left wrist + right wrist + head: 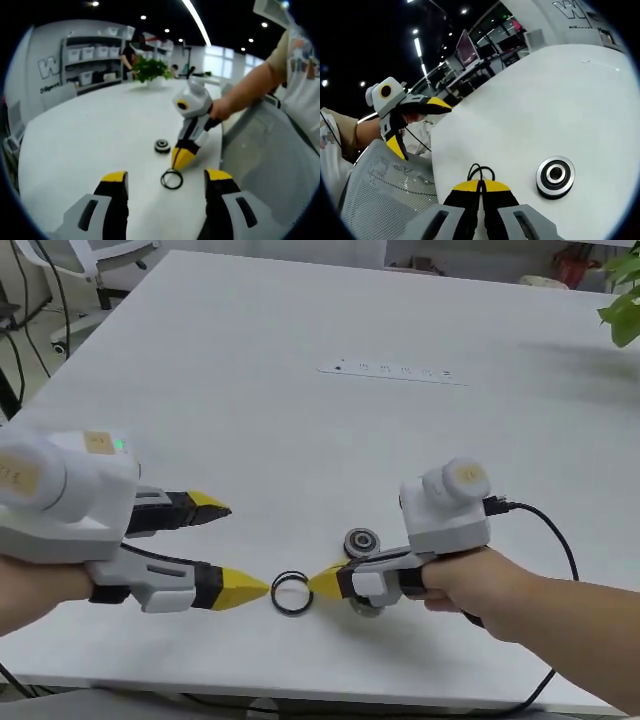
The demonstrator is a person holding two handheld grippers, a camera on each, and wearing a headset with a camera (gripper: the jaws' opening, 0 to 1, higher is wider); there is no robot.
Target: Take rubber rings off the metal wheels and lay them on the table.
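The rubber ring [291, 593] lies flat on the desk [300, 430], near its front edge and directly between your two grippers. Your right gripper [322, 583] has its jaws pressed together, and its tip meets the ring's right-hand edge. In the right gripper view the black loop comes out right at the seam of the jaws, so the edge looks pinched between them, though the tips hide the actual contact. Your left gripper [235, 549] has its jaws wide apart and holds nothing. Its lower tip is just beside the ring's left edge and its upper tip is farther back over bare desk. In the left gripper view the ring sits straight ahead in the gap between those jaws. The right gripper is therefore the one at the ring, pointing at it from the right, with the left facing it from the opposite side. If the ring is to stay here, I judge that the right jaws only need to part and draw back to the right. A metal wheel [361, 541] rests flat just behind the right gripper's jaws, apart from the ring. A white power strip [392, 370] lies well back on the desk, and plant leaves [622, 302] show at the far right corner.
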